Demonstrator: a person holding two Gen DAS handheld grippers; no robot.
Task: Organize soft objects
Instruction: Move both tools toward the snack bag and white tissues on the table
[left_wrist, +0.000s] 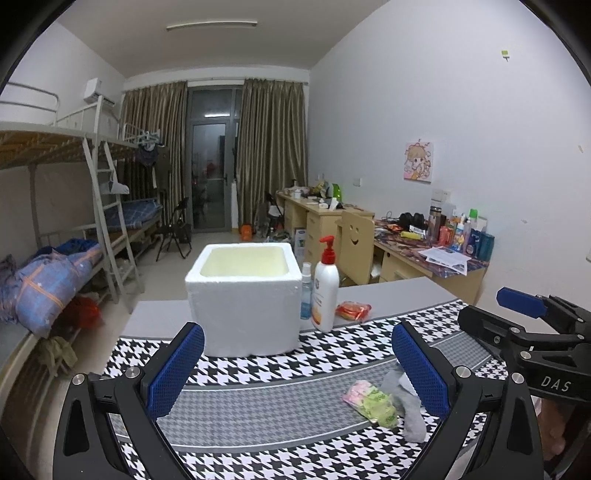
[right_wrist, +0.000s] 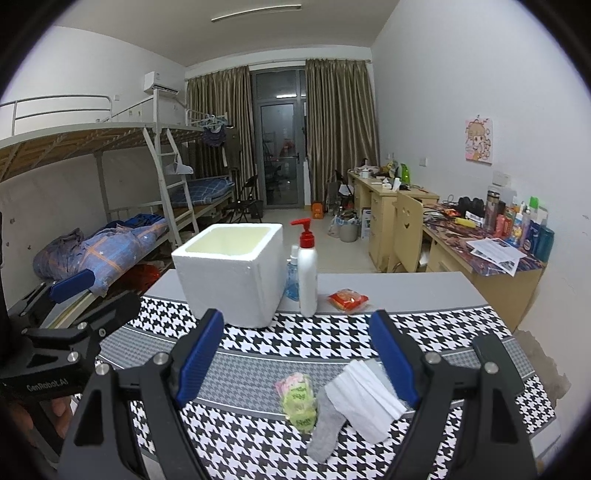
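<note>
behind the table a dormitory room is visible, with bunk beds (right_wrist: 110, 155) along the left wall, brown curtains (left_wrist: 273, 147) around a glass door at the far end, and cluttered desks (right_wrist: 491, 258) along the right wall. the table carries a black and white houndstooth cloth (right_wrist: 314, 339), and past it a bare grey strip of table top (right_wrist: 406, 291). on the far part of the cloth stands a white foam box (right_wrist: 229, 273), open at the top, with nothing to see on the part of its inside that shows. just beside the box, at its 3 o'clock in the right wrist view, stand a small blue spray bottle (right_wrist: 293, 273) and a white pump bottle with a red top (right_wrist: 307, 269), both upright. a red snack packet (right_wrist: 348, 300) lies flat on the grey strip, near the pump bottle. the soft things lie together on the near part of the cloth: a pink and green packet (right_wrist: 297, 400), a grey sock (right_wrist: 327, 430) touching it at its 4 o'clock, and a white folded cloth (right_wrist: 364, 398) that covers the upper end of the sock. the right gripper (right_wrist: 295, 362) has its blue fingers (right_wrist: 199, 354) spread wide, holds nothing, and hangs over these soft things; whether it touches the white cloth i cannot tell. the left gripper (left_wrist: 295, 373) is also spread wide and holds nothing; in its own view the packet (left_wrist: 371, 402) and the sock (left_wrist: 404, 406) lie close to its right finger, and the foam box (left_wrist: 243, 295) is at 12 o'clock ahead.
</note>
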